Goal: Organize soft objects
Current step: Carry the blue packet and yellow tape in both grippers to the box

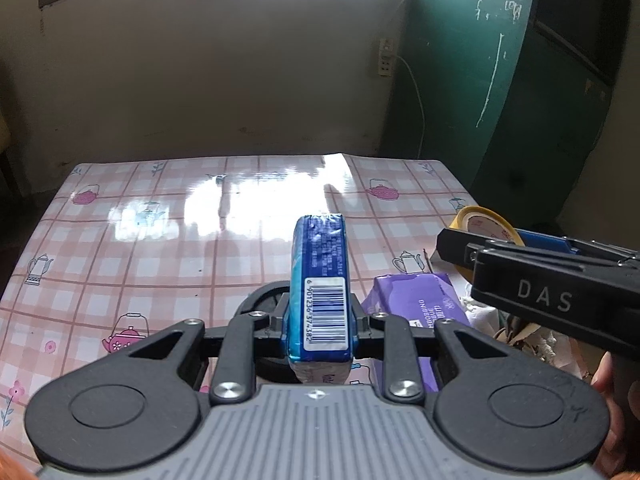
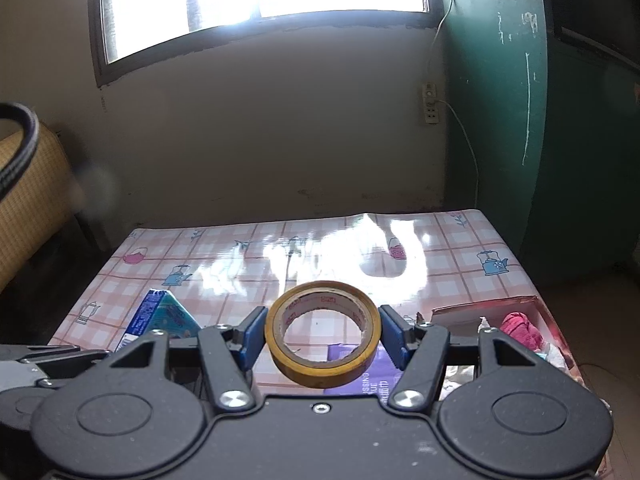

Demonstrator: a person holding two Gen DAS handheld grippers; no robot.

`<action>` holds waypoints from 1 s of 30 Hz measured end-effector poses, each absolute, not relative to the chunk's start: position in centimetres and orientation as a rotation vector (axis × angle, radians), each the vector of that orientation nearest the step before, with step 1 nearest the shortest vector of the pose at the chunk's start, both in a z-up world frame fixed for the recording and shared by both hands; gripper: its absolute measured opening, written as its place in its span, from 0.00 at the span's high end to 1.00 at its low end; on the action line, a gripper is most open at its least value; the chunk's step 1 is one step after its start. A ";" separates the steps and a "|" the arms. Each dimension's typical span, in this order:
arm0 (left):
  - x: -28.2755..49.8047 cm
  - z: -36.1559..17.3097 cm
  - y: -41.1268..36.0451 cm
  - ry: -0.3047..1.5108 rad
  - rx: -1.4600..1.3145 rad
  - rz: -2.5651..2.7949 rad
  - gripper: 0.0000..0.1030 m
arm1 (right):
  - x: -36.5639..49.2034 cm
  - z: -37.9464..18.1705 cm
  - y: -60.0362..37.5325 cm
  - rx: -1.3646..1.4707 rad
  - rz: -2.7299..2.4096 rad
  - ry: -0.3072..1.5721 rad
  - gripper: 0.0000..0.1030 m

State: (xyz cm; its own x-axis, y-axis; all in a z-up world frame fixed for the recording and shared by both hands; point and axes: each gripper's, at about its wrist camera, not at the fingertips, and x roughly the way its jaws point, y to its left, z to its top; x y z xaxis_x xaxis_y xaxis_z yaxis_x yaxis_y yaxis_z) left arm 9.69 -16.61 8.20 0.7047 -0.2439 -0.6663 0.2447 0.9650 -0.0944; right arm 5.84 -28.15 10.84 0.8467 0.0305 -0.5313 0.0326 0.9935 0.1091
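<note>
The left gripper (image 1: 319, 320) is clenched on a blue tissue pack (image 1: 320, 280), and the right gripper (image 2: 322, 334) is grasping a roll of yellow tape (image 2: 323, 336) between its blue pads (image 2: 251, 334); both things are carried above the counter (image 1: 160, 240), not resting on it. In my judgement the step in hand is to bring each thing to its place, and to do it well the hands should stay apart, because in the left wrist view the right gripper already crosses at about 3 o'clock, close to the pack. The pack is soft, so the grip should stay firm but not crush it, and it should come down flat on a bare part of the counter before the jaws let go. The pack stands on its narrow edge, with the barcode side up; its long axis runs straight away from the camera, toward 12 o'clock. The tape roll is tilted, its hole looks up and toward the camera, and the pads press on its outer rim at 9 and 3 o'clock. A purple pack (image 1: 416, 304) lies on the counter below, and an open box (image 2: 496, 312) with a pink cloth (image 2: 520, 328) sits at about 3 o'clock in the right wrist view.
</note>
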 end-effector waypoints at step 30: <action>9.9 7.4 -22.0 0.761 0.058 -0.389 0.73 | 5.1 9.7 -33.9 0.163 -0.099 0.576 0.31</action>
